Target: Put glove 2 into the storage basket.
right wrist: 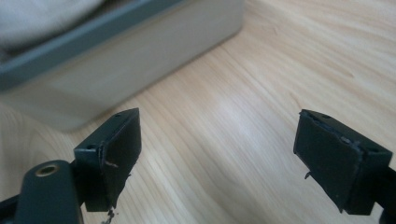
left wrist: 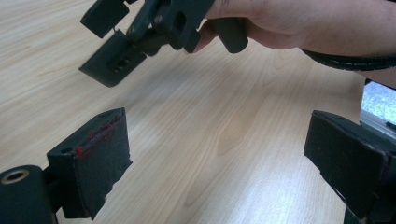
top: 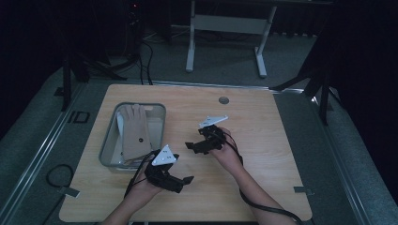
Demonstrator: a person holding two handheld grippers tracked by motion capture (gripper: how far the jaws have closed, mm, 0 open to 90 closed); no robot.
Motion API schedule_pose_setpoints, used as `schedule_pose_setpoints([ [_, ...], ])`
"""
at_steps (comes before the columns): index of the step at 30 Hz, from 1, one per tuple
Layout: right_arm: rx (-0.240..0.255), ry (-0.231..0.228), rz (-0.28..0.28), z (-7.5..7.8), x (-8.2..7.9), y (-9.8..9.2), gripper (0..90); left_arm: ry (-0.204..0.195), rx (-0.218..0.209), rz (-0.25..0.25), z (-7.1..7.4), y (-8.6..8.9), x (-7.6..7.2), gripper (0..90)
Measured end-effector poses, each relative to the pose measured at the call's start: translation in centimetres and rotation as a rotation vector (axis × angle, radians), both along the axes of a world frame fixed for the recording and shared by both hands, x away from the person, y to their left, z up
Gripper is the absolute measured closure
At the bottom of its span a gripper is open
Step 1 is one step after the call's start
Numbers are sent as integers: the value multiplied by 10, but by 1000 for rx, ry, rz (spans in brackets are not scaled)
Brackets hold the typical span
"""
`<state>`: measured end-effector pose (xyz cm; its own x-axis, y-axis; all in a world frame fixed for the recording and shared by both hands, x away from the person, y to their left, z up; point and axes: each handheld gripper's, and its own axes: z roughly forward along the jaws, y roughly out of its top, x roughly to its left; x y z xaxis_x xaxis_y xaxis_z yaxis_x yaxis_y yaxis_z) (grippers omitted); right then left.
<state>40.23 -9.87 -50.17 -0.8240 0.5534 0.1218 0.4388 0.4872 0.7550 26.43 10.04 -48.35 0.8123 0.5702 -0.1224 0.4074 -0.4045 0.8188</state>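
A clear plastic bin (top: 107, 143) stands on the left part of the wooden table (top: 263, 140), with a beige glove (top: 135, 131) lying flat in it. My left gripper (top: 186, 180) hovers just off the bin's near right corner, its jaws pointing right and wide open with nothing between them (left wrist: 219, 163). My right gripper (top: 194, 140) is at the table's middle with its jaws pointing left toward the bin; they stand open over bare wood (right wrist: 217, 158). The bin's wall (right wrist: 130, 60) lies just ahead of them. The left gripper view shows the right gripper (left wrist: 116, 51) and its hand (left wrist: 289, 23).
Something white lies beside the glove at the bin's left side. A round cable hole (top: 224, 100) sits near the table's far edge. Cables trail from both grippers toward the near edge. A white desk frame (top: 225, 28) stands on the floor beyond the table.
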Motion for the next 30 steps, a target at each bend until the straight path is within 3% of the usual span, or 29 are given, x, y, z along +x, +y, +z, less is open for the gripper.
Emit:
schedule_pose_setpoints([
  [4,-3,-2,-6,-8,-5,-10,149,1,-21,-8,-6,-4,-1,70],
  [10,9,1,-25,-18,-9,-24,149,-1,-19,-35,-18,-13,-3,70],
  [13,14,3,-33,-23,-11,-29,149,-6,10,-45,-26,-18,-5,70],
  [18,14,4,-42,-34,-15,-39,149,-1,24,-66,-38,-25,-6,70],
  [27,12,4,-33,-46,-25,-47,149,3,12,-61,-45,-28,-3,70],
  [30,10,-19,-19,-50,-31,-49,149,0,10,-57,-50,-28,-2,70],
])
